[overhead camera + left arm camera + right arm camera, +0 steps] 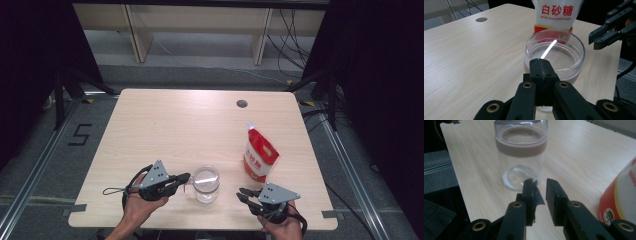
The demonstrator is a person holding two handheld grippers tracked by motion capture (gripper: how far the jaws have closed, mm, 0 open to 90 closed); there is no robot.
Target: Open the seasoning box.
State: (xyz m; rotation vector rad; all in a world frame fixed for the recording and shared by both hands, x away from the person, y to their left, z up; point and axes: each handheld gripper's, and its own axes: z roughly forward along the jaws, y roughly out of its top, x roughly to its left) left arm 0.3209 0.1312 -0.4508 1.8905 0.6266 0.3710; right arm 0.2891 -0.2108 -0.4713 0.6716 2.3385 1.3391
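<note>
A clear glass jar (206, 184) with a glass lid and a brownish seal ring (520, 147) stands near the table's front edge. My left gripper (186, 177) is shut, its tips (541, 62) right up against the jar's near side (555, 53), with nothing seen between the jaws. My right gripper (243, 194) hovers to the jar's right, pointing at it; its jaws (539, 181) stand a narrow gap apart with nothing between them. It also appears at the upper right of the left gripper view (596, 41). A red and white bag of granulated sugar (260, 152) stands behind the jar (556, 15).
The light wood table (165, 130) has a round cable hole (242, 103) at the back. The sugar bag (621, 195) is close on the right gripper's right side. Dark curtains flank the table, and the front edge lies just under both hands.
</note>
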